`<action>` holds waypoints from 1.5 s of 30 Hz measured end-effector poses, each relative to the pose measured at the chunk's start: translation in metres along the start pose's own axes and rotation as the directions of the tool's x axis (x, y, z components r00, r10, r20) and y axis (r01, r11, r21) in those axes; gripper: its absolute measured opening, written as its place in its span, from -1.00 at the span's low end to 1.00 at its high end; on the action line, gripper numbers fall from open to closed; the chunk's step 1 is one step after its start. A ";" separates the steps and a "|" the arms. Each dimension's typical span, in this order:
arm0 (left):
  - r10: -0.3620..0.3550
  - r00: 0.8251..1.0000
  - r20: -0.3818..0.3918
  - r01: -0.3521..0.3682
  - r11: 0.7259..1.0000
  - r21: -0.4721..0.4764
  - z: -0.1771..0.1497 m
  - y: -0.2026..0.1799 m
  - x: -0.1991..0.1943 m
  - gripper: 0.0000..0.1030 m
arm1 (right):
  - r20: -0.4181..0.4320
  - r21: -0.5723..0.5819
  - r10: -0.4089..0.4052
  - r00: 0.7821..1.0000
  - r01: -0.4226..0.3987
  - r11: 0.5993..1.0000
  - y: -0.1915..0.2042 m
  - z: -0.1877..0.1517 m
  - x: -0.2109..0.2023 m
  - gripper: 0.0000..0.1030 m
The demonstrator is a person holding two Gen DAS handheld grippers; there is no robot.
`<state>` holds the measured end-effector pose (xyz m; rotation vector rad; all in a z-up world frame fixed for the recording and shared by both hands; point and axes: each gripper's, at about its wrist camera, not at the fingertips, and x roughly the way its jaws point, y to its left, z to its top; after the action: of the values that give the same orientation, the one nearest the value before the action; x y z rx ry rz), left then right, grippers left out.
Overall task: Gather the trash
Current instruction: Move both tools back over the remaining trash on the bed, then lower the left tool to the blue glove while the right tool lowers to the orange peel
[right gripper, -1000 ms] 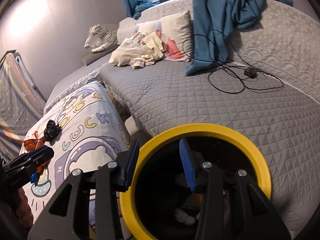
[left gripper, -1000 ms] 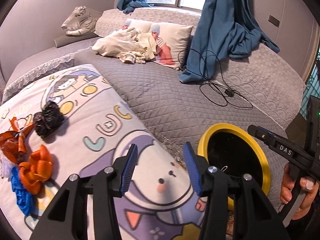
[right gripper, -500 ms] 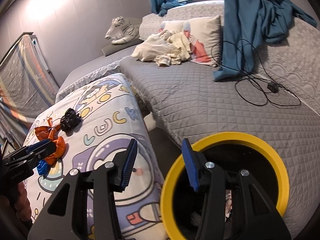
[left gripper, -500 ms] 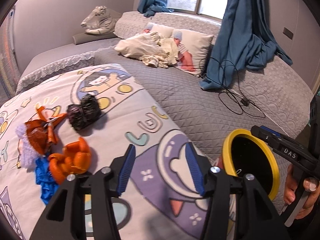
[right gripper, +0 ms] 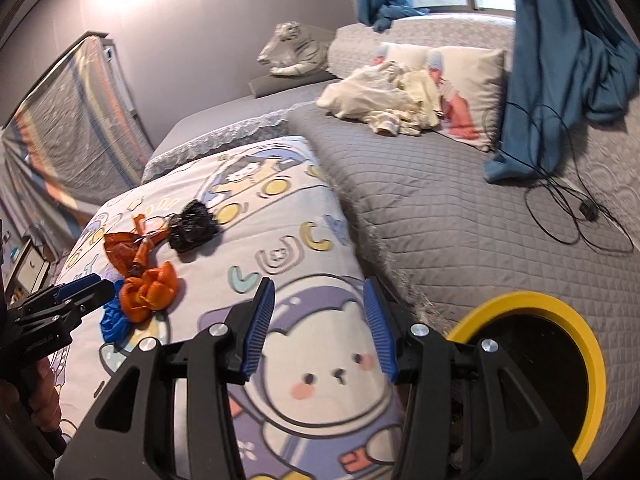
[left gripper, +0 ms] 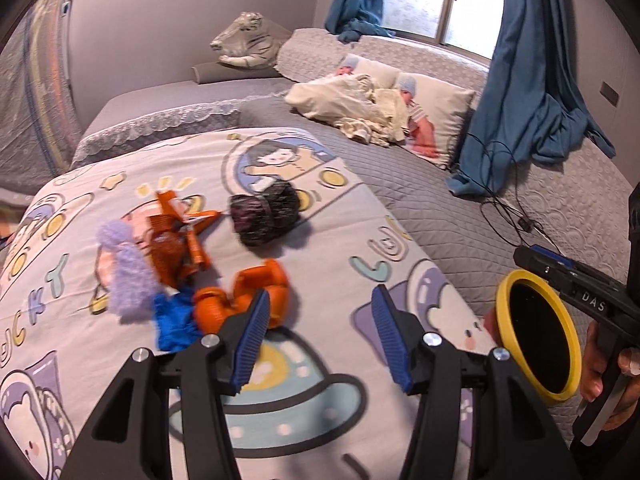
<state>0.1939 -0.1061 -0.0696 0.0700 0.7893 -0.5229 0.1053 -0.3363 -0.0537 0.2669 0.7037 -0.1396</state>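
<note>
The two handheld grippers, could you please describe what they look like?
Both match. The left gripper and right gripper each have a black angular plastic frame with silver screw heads and two fingers faced with ribbed blue pads. Seen from the left wrist, the right gripper bears white letters "DAS" on its black body, above a pale trigger lever. A dark sleeve shows beside it.

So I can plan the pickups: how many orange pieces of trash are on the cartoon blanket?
2: a crumpled orange wrapper beside the black wad, and an orange bundle nearer, touching the blue scrap. More may be hidden.
</note>
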 end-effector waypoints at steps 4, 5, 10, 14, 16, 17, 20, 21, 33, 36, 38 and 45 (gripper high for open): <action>0.025 1.000 -0.003 -0.025 0.999 -0.028 -0.004 0.024 -0.005 0.01 | -0.018 -0.032 0.033 0.999 -0.034 0.999 0.022 0.005 0.011 -0.15; 0.032 0.999 -0.004 -0.032 0.999 -0.034 -0.005 0.030 -0.007 0.01 | -0.022 -0.040 0.040 0.999 -0.040 0.998 0.028 0.006 0.014 -0.15; 0.054 0.998 -0.012 -0.055 0.996 -0.064 -0.012 0.052 -0.011 0.03 | -0.044 -0.080 0.070 0.997 -0.074 0.994 0.056 0.009 0.029 -0.15; 0.067 0.998 -0.019 -0.069 0.995 -0.077 -0.017 0.065 -0.013 0.03 | -0.064 -0.108 0.091 0.994 -0.098 0.989 0.076 0.010 0.042 -0.14; 0.072 0.997 -0.025 -0.074 0.994 -0.085 -0.020 0.071 -0.013 0.04 | -0.076 -0.119 0.100 0.992 -0.109 0.987 0.085 0.010 0.048 -0.14; 0.073 0.997 -0.029 -0.076 0.993 -0.088 -0.021 0.074 -0.013 0.04 | -0.083 -0.123 0.105 0.991 -0.115 0.986 0.089 0.010 0.051 -0.14; 0.078 0.996 -0.038 -0.081 0.992 -0.095 -0.024 0.081 -0.012 0.04 | -0.104 -0.132 0.119 0.987 -0.133 0.982 0.100 0.010 0.060 -0.14; 0.078 0.996 -0.041 -0.082 0.992 -0.097 -0.026 0.083 -0.011 0.04 | -0.113 -0.136 0.125 0.986 -0.140 0.981 0.104 0.010 0.063 -0.14; 0.068 0.994 -0.081 -0.078 0.989 -0.125 -0.040 0.102 -0.001 0.07 | -0.200 -0.166 0.171 0.965 -0.206 0.964 0.141 0.008 0.099 -0.14; 0.063 0.994 -0.089 -0.073 0.989 -0.125 -0.043 0.103 0.001 0.13 | -0.218 -0.173 0.180 0.959 -0.219 0.960 0.149 0.009 0.106 -0.14; 0.057 0.994 -0.093 -0.069 0.990 -0.122 -0.045 0.103 0.001 0.13 | -0.229 -0.177 0.187 0.955 -0.230 0.957 0.154 0.009 0.111 -0.14; 0.042 0.993 -0.111 -0.056 0.990 -0.128 -0.047 0.106 0.009 0.14 | -0.286 -0.177 0.204 0.936 -0.261 0.949 0.171 0.006 0.132 -0.12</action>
<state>0.2184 -0.0058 -0.1231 -0.0035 0.9239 -0.4224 0.2456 -0.1791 -0.1018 0.1626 0.9390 0.2038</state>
